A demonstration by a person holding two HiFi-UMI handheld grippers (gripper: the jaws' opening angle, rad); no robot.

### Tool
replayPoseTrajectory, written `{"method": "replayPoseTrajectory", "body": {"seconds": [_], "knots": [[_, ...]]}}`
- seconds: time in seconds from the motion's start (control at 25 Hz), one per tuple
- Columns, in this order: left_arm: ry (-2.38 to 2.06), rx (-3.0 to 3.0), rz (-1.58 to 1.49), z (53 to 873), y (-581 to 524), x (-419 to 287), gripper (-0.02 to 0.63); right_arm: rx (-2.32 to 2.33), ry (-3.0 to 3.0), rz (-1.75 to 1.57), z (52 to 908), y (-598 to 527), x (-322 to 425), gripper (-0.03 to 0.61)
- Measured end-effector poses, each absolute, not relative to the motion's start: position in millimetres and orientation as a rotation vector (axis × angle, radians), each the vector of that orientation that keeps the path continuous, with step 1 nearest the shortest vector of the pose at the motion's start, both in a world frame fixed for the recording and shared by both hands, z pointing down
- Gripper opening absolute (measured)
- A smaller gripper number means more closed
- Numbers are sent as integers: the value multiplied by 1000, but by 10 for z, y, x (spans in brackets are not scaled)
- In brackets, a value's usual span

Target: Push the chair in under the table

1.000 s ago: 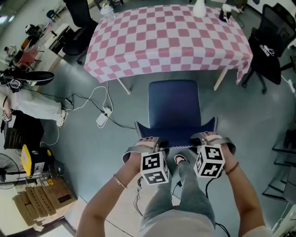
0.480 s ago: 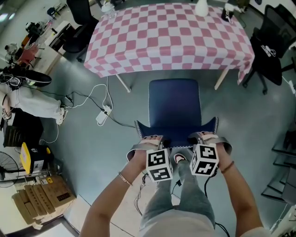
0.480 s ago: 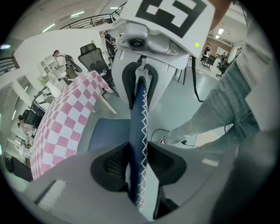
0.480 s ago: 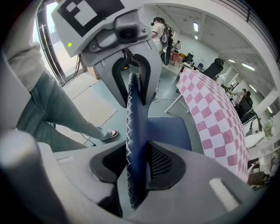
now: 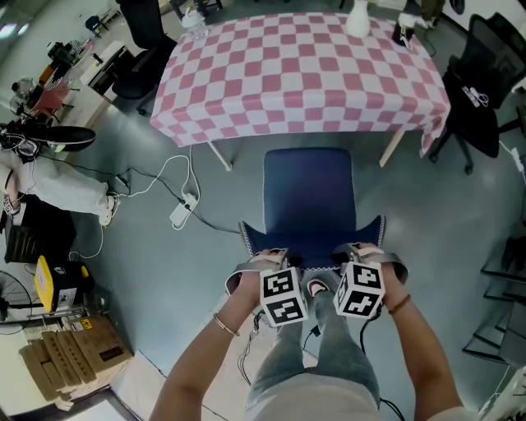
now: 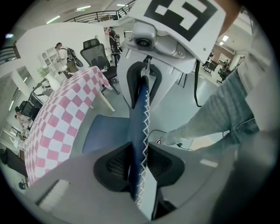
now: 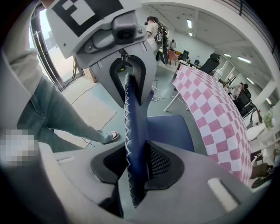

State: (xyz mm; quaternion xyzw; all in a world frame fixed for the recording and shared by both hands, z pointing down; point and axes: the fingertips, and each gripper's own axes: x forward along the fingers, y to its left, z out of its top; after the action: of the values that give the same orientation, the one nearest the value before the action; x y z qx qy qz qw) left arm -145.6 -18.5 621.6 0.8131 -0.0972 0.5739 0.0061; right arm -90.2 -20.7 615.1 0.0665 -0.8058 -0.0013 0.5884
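A blue chair [image 5: 308, 193] stands just short of the table with the pink-and-white checked cloth [image 5: 300, 70], its seat facing the table. Its backrest top edge [image 5: 312, 247] is nearest me. My left gripper [image 5: 269, 259] and right gripper [image 5: 363, 253] sit side by side on that edge, pointing steeply down. Both sets of jaws have just been closing. In the left gripper view the stitched backrest [image 6: 141, 113] runs between the pads of the left gripper [image 6: 139, 162], which press on it. The right gripper [image 7: 135, 164] likewise clamps the backrest [image 7: 133, 118].
Black office chairs stand at the table's right [image 5: 477, 90] and far left [image 5: 140, 33]. A power strip with cables [image 5: 181, 212] lies on the floor left of the chair. Cardboard boxes [image 5: 74, 353] sit at lower left. A white bottle [image 5: 355, 18] stands on the table.
The two marker cubes have drawn a little closer together along the backrest's top edge. The chair and the table have kept their places.
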Motion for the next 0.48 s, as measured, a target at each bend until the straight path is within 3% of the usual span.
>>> {"method": "replayPoseTrajectory", "body": {"seconds": [0.48], "knots": [[-299, 2541, 1764, 6205, -212, -1468, 87, 137, -1871, -24, 6167, -238, -888, 110]]}}
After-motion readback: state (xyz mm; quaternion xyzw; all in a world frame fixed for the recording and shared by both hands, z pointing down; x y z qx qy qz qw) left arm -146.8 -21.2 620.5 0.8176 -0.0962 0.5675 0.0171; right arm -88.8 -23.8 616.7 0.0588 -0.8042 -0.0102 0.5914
